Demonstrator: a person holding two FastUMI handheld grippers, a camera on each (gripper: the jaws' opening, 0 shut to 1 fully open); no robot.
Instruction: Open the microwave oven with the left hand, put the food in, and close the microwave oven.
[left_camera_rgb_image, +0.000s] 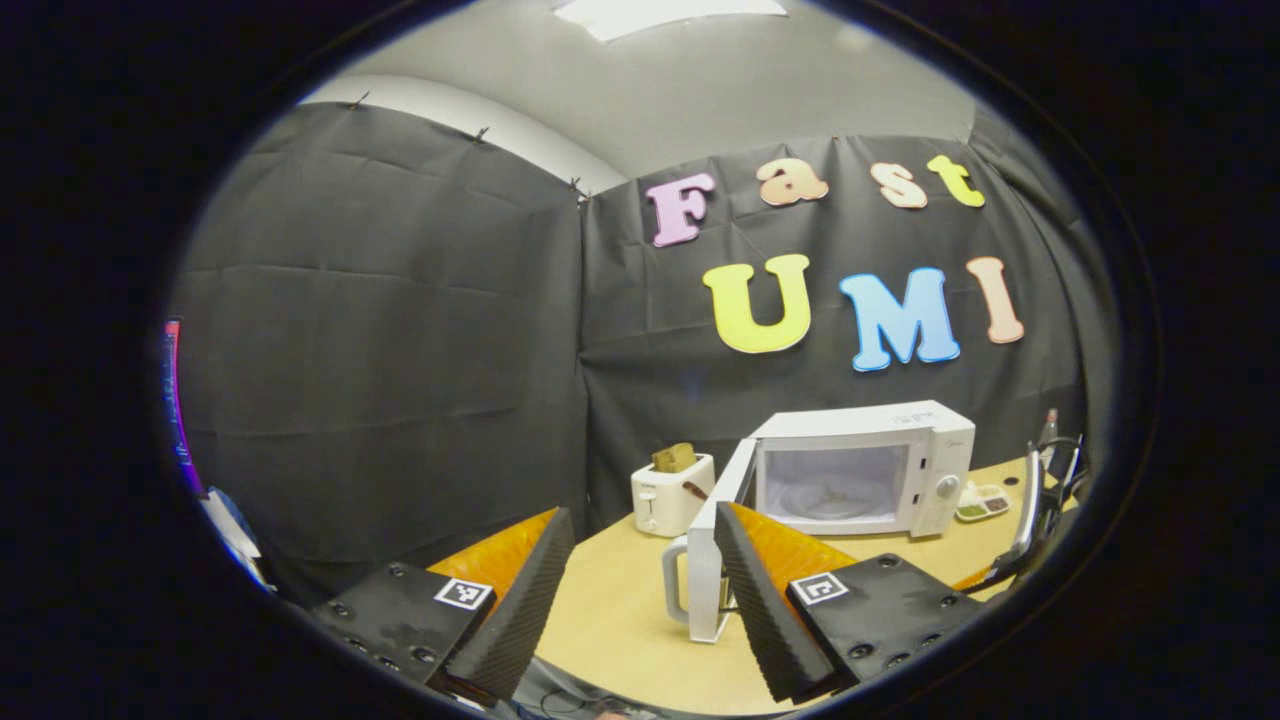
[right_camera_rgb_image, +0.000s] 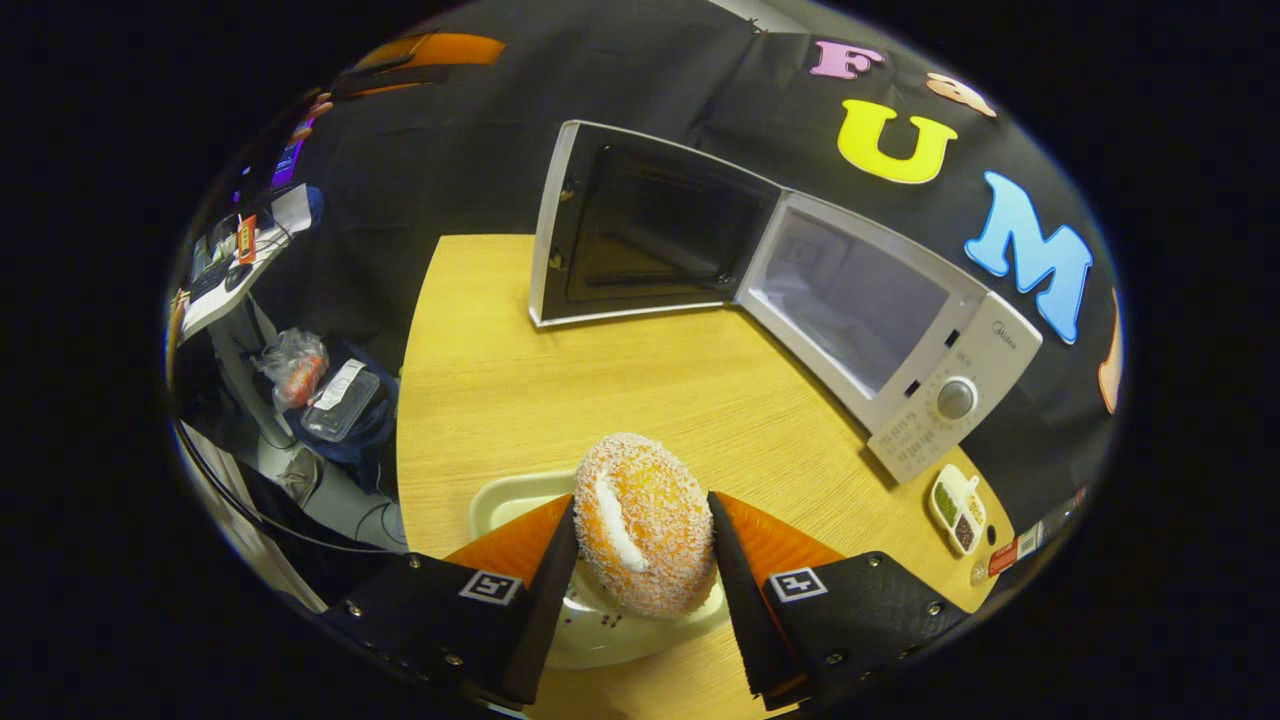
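My left gripper (left_camera_rgb_image: 640, 590) hangs released, fingers spread wide with nothing between them, above the near edge of the bench (left_camera_rgb_image: 620, 610). Ahead of it the microwave (left_camera_rgb_image: 860, 465) sits with its door (left_camera_rgb_image: 715, 545) swung wide open, the cavity bright inside, a glass turntable (left_camera_rgb_image: 830, 497) on its floor. Just left of the microwave there's a white toaster (left_camera_rgb_image: 672, 492) with a slice of bread (left_camera_rgb_image: 675, 457) sticking up out of it. A small divided dish (left_camera_rgb_image: 982, 502) lies on the right side of the microwave.

On my right gripper (right_camera_rgb_image: 640, 560), both fingers press on a sugar-coated doughnut (right_camera_rgb_image: 645, 520), grasping it on edge. It's right over a pale plate (right_camera_rgb_image: 500, 495) on the bench, though whether it touches the plate I can't tell. The microwave stands beyond, well apart from the doughnut, with its dial (right_camera_rgb_image: 955, 397) facing me.
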